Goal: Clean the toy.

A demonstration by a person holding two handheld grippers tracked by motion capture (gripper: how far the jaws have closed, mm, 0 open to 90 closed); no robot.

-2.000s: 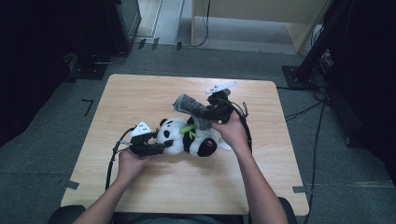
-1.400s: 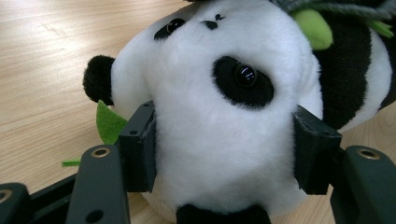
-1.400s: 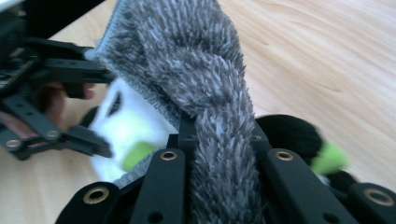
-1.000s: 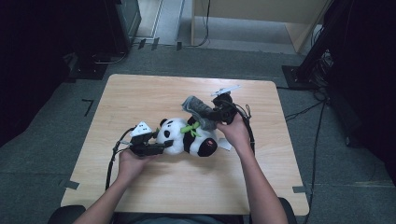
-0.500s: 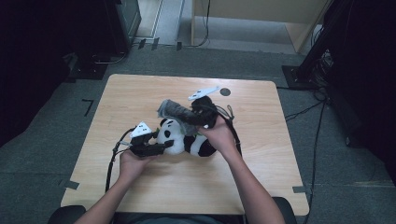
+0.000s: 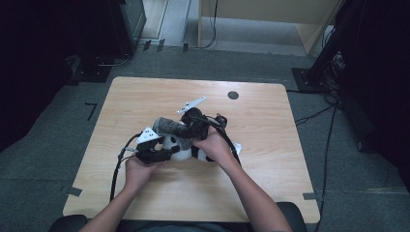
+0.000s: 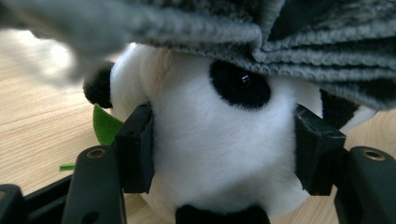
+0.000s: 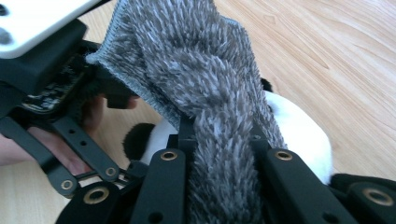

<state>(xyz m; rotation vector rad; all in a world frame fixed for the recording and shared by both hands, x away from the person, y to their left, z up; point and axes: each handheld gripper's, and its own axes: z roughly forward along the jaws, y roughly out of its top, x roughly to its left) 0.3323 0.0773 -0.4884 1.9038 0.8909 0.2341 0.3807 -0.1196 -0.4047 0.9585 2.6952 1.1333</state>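
A black-and-white panda plush [image 6: 202, 154] lies at the middle of the wooden table [image 6: 270, 169]. My left gripper [image 6: 167, 153] is shut on the panda's head [image 7: 219, 154], one pad [image 7: 137, 149] pressing each side. A green leaf [image 7: 105, 126] shows beside the head. My right gripper [image 6: 187, 129] is shut on a grey fuzzy knitted cloth [image 6: 169, 125]. The cloth [image 8: 201, 84] rises out of the closed jaws [image 8: 219, 140] and hangs over the panda [image 8: 299, 135]. From the left gripper view the cloth [image 7: 280, 42] drapes just above the panda's eye.
A small dark round spot [image 6: 233, 95] marks the table's far side. A black cable [image 6: 116, 169] loops from the left gripper toward the table's near edge. The left gripper's body [image 8: 51, 70] sits close beside the cloth. Dark furniture and cables ring the table.
My right gripper has carried the grey cloth leftward, from beside the panda's body to over its head. The left gripper has kept still on the head.
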